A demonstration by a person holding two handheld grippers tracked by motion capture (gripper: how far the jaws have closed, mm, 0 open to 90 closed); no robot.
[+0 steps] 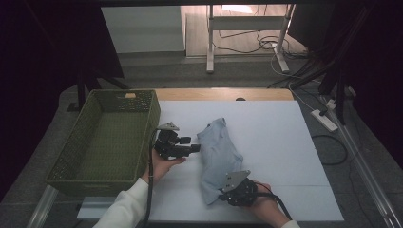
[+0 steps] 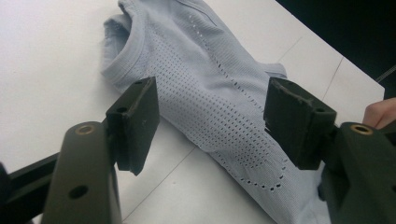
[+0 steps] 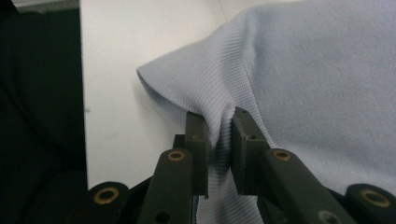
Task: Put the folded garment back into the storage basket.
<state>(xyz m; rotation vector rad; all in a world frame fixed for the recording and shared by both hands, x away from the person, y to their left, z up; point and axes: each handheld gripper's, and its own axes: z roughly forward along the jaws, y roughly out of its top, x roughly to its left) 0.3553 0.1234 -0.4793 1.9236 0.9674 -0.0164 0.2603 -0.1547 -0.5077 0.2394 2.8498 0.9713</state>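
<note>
A light blue garment (image 1: 218, 152) lies crumpled on the white tabletop (image 1: 275, 142), running from the middle toward the near edge. In the left gripper view its collar and perforated mesh panel (image 2: 210, 93) face me. My left gripper (image 1: 195, 145) hovers just left of the garment's upper part, and its jaws (image 2: 215, 123) stand wide apart with the mesh cloth behind them and nothing pinched. My right gripper (image 1: 222, 194) sits at the garment's near end. In the right gripper view the jaws (image 3: 219, 135) pinch a bunched fold of ribbed cloth (image 3: 317, 93) near a hemmed corner.
A green woven basket (image 1: 152, 118) stands at the table's left side, right beside my left gripper, with nothing seen inside. On the floor to the right lies a power strip (image 1: 324, 119) with cables. A white desk frame (image 1: 247, 23) stands beyond the table.
</note>
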